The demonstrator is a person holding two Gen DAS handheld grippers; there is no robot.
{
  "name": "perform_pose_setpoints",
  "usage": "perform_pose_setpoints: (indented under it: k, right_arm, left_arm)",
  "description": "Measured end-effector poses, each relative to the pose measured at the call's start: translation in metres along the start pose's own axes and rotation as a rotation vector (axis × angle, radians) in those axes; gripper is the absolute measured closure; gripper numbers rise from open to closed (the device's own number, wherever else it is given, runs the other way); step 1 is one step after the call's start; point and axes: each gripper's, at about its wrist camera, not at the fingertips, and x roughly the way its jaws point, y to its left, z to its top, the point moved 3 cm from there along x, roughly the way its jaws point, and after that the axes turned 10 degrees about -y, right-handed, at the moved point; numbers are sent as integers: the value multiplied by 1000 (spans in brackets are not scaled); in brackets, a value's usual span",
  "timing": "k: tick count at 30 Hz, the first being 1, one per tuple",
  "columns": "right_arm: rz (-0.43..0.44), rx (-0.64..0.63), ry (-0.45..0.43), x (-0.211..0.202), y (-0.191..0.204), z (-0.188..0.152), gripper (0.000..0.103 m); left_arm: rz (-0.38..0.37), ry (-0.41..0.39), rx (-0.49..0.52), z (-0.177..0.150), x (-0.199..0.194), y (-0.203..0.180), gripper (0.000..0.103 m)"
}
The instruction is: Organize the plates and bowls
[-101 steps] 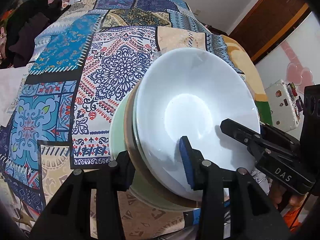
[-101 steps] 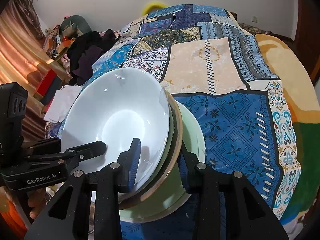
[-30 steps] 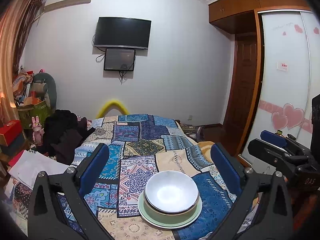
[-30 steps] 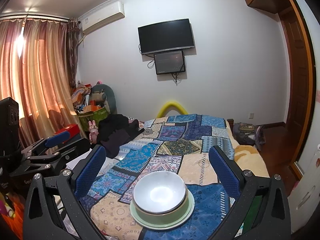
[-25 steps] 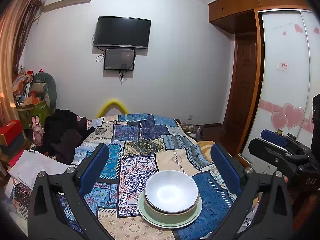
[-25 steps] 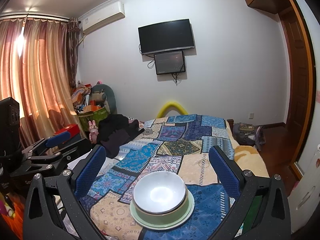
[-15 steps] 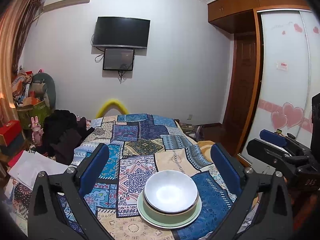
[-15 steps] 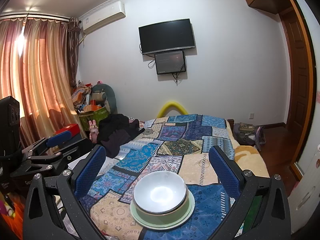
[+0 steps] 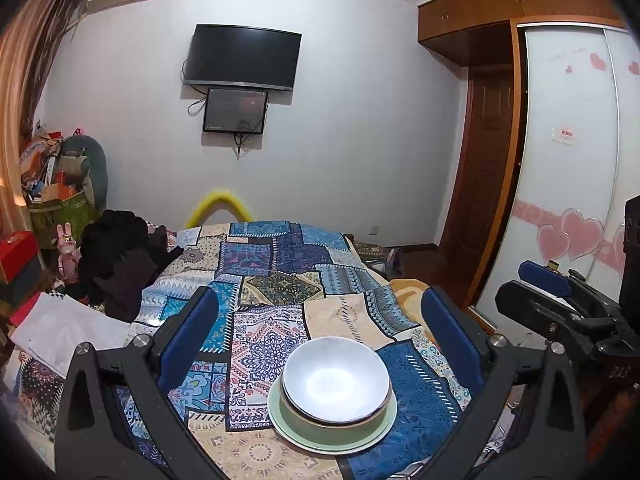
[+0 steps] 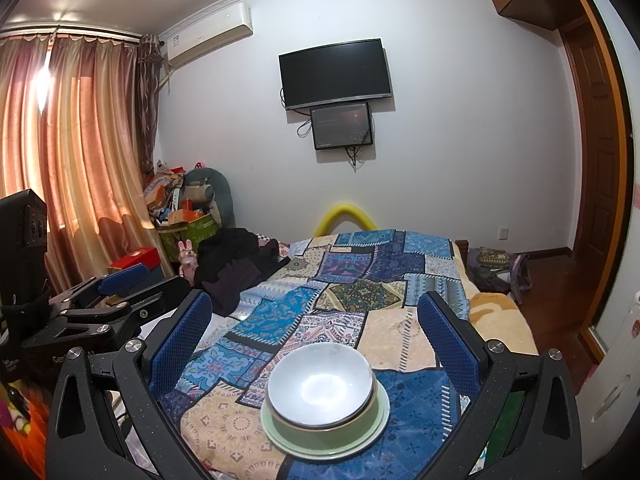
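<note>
Left wrist view: left gripper (image 9: 320, 336) spread wide, empty, pulled back from the glossy white ceramic bowl (image 9: 336, 384), now nested on the pale green round plate (image 9: 380, 428) upon the patchwork bedspread (image 9: 276, 276).

Right wrist view: right gripper (image 10: 314, 334) likewise splayed, released and withdrawn; stacking apparently finished.

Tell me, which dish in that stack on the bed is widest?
The pale green plate at the very bottom. Its rim shows all around beyond the green bowl resting on it, while the white bowl on top is narrower.
</note>
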Motion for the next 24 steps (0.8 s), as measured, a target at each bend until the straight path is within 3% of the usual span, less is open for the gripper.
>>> perform_pose_setpoints:
  k: [24]
  right_arm:
    - [0,-7,16,3,-1,-1,0]
  left_arm:
    - [-44,7,12,-2,1,-10,0]
